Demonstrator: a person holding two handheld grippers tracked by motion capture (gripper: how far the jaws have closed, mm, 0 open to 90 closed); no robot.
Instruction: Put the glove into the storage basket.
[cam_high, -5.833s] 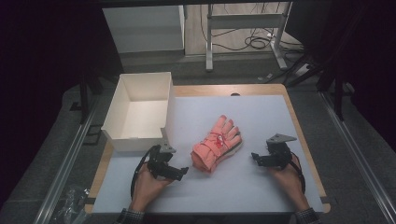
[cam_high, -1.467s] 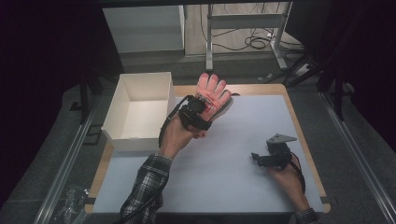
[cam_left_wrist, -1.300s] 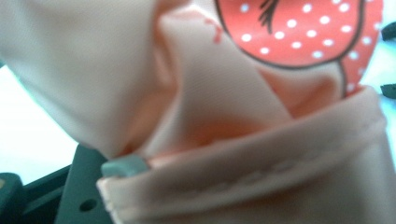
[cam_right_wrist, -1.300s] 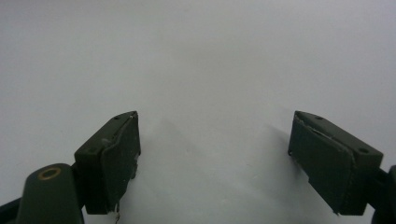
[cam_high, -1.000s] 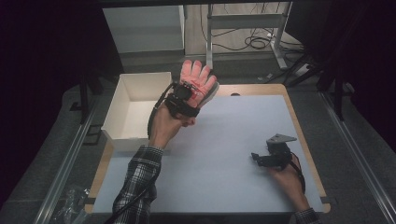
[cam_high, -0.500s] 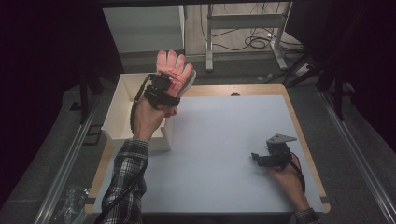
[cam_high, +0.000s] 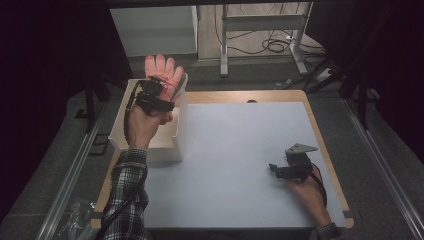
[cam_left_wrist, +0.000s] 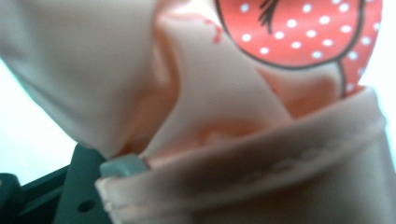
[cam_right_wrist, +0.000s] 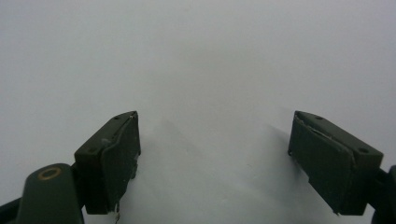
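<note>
The left gripper is clamped on the pink glove, above the white box. A thin pinch could let it slip out beside the box. The right gripper rests wide on the desk, holding nothing.

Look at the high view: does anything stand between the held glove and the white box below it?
Nothing visible does. The left gripper holds the pink glove above the white box, whose top is open, with no lid or other object between.

Pink glove in claw, v. close
</note>
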